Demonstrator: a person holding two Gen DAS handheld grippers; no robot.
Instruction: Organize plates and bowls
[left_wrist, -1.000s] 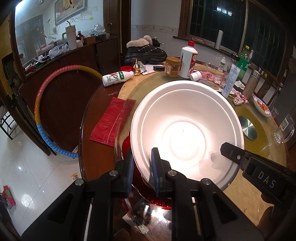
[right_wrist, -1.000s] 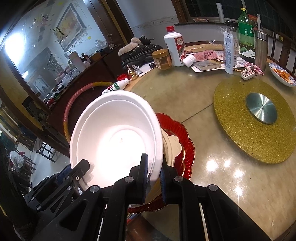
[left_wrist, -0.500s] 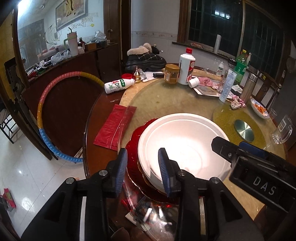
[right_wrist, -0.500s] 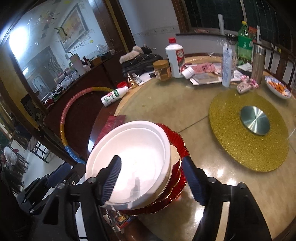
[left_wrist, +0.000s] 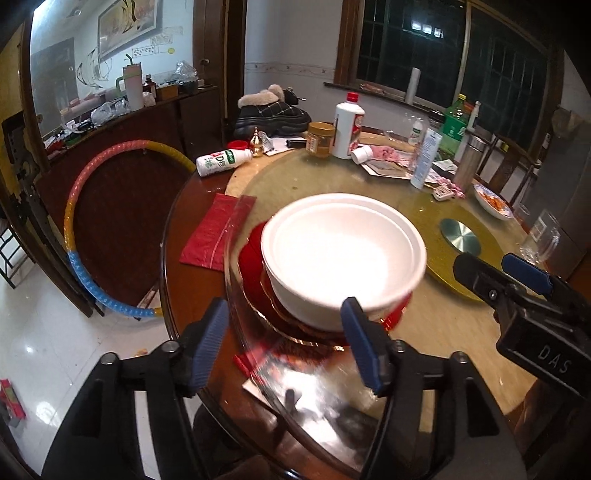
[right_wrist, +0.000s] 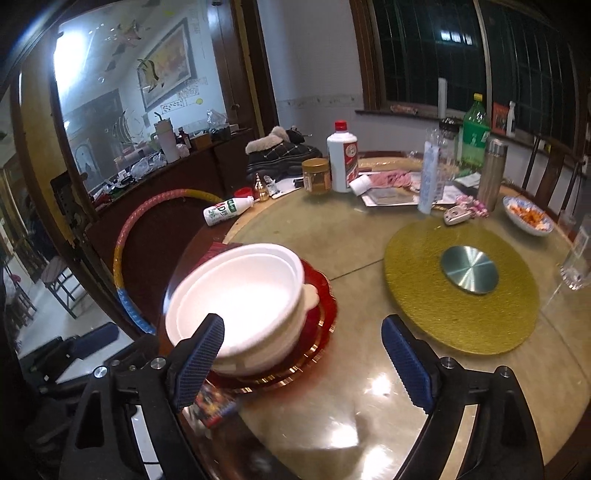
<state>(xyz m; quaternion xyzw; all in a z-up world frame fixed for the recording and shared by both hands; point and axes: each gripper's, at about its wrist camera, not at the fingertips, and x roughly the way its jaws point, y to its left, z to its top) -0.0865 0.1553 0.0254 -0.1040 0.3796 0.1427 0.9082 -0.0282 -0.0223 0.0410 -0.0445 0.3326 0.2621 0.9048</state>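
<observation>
Two nested white bowls (left_wrist: 343, 254) sit on a stack of plates with a red gold-rimmed plate (left_wrist: 255, 258) at the bottom, near the table's front edge. The stack also shows in the right wrist view: the white bowls (right_wrist: 240, 302) and the red plate (right_wrist: 321, 306). My left gripper (left_wrist: 286, 345) is open and empty, just in front of the bowls. My right gripper (right_wrist: 314, 362) is open and empty, pulled back to the right of the stack; its body shows in the left wrist view (left_wrist: 524, 284).
A gold turntable mat (right_wrist: 461, 284) with a steel hub lies at the right. A red packet (left_wrist: 214, 229) lies left of the stack. Bottles, a jar (right_wrist: 316, 175), a thermos (right_wrist: 491, 173), a snack dish (right_wrist: 528, 218) and a glass (right_wrist: 580, 266) crowd the far side. A hoop (left_wrist: 85, 206) leans at the left.
Both grippers let go of the white bowls, which now rest on the plate stack. Both opened wide and pulled back from the stack.
</observation>
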